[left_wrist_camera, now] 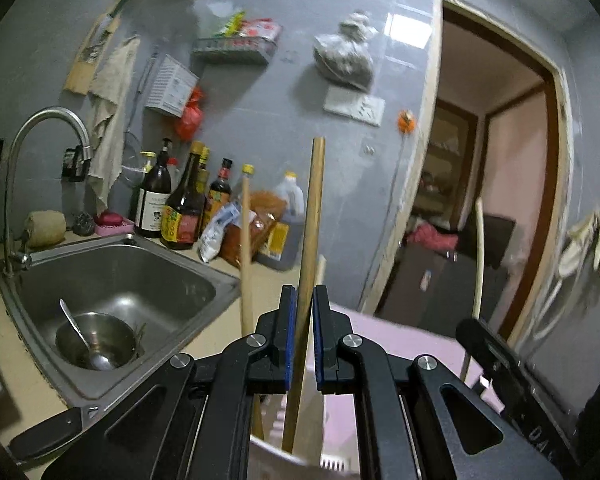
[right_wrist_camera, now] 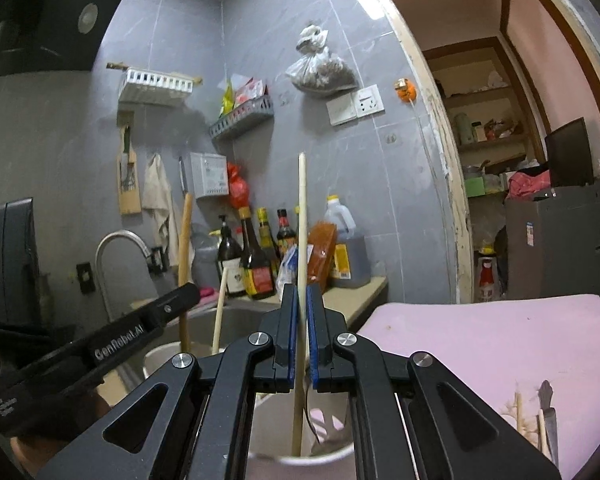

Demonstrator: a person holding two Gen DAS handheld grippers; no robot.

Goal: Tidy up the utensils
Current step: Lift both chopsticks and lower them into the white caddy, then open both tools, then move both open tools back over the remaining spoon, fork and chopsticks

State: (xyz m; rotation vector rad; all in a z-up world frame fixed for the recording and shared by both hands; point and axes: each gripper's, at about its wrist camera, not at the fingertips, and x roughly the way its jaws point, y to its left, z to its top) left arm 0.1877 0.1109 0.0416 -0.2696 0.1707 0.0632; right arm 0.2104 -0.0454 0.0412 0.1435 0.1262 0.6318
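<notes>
Fingers of the left gripper [left_wrist_camera: 304,300] are pinching a brown wooden stick [left_wrist_camera: 311,216] that is standing nearly upright, its lower end dipping into a white cup [left_wrist_camera: 276,454] just below the blue pads. Fingers of the right gripper [right_wrist_camera: 299,300] are likewise squeezing a paler, thinner chopstick [right_wrist_camera: 301,216], whose lower end is sitting inside a white holder [right_wrist_camera: 268,432] at the pink mat's [right_wrist_camera: 500,344] left edge. Another light stick [right_wrist_camera: 220,312] is leaning in the cup beside it. Behind, the counter [right_wrist_camera: 360,292] is carrying sauce bottles [right_wrist_camera: 256,264] along its back edge, next to the steel sink [left_wrist_camera: 116,276].
</notes>
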